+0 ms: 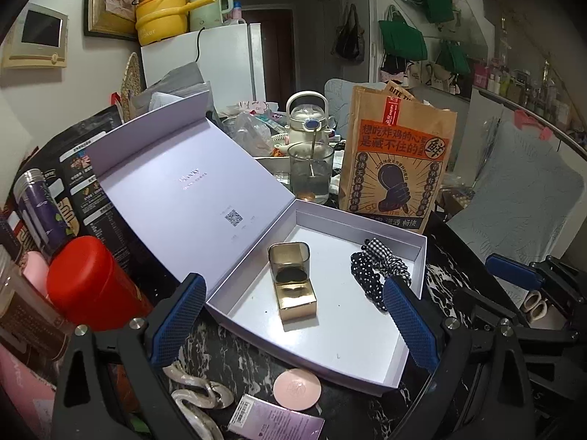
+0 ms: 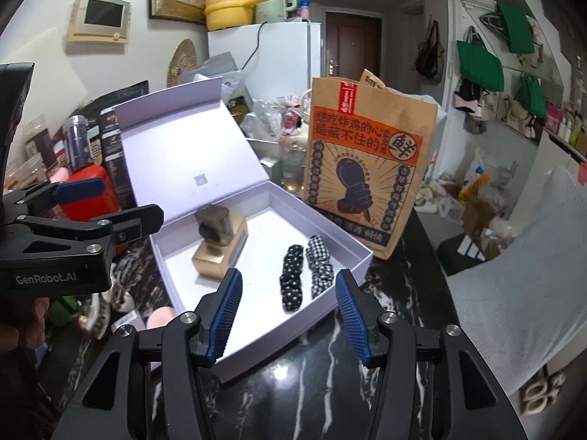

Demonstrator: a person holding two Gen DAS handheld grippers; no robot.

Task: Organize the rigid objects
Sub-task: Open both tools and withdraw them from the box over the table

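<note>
An open white box (image 1: 367,374) (image 2: 352,253) with its lid up sits on the black marble table. Inside stand a gold box with its flap open (image 1: 295,289) (image 2: 218,245) and two hair scrunchies, one dotted (image 1: 363,275) (image 2: 291,278) and one checked (image 1: 385,256) (image 2: 319,260). My left gripper (image 1: 293,315) is open and empty, hovering over the near edge of the box. My right gripper (image 2: 290,311) is open and empty, just in front of the scrunchies. In the right wrist view the left gripper (image 2: 110,201) shows at the left.
A round pink compact (image 1: 296,390), a pearly hair claw (image 1: 198,403) and a small purple carton (image 1: 275,421) lie before the box. A red canister (image 1: 91,286), dark packets and jars stand left. A brown paper bag (image 1: 396,161) (image 2: 367,154) and a glass with a spoon (image 1: 311,172) stand behind.
</note>
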